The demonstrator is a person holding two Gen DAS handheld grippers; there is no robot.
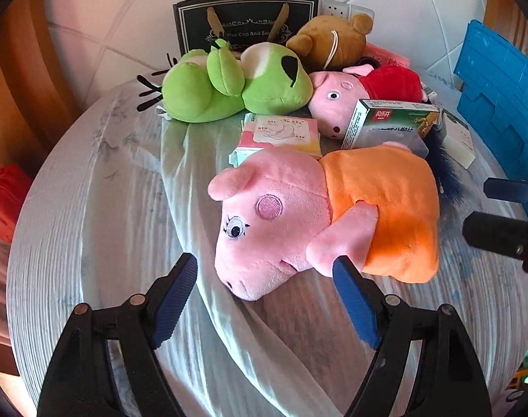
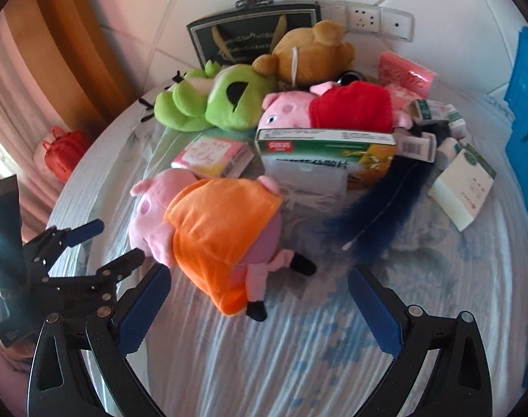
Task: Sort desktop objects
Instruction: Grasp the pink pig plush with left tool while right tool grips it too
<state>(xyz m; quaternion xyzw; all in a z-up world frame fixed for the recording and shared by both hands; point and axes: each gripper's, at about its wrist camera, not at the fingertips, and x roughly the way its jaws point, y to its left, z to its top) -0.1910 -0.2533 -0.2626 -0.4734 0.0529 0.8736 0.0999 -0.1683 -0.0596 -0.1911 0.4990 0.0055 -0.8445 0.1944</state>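
Your left tool (image 1: 265, 271) is spread wide and grips nothing; its right pad sits at the arm of the orange-dressed pig plush (image 1: 319, 215), whose snout lies between the pads at the centre of the left wrist view. Your right tool (image 2: 258, 290) is also wide open and empty, with the same plush just above it, centre-left in its frame. Behind, toward the top of both views, lie the green frog plush (image 1: 229, 85), the brown bear (image 1: 333, 38) and the red-dressed pig (image 1: 368, 93). A green medicine box (image 2: 328, 153) rests against it. A dark blue feather (image 2: 382, 208) lies on the desk (image 2: 298, 347), right of centre.
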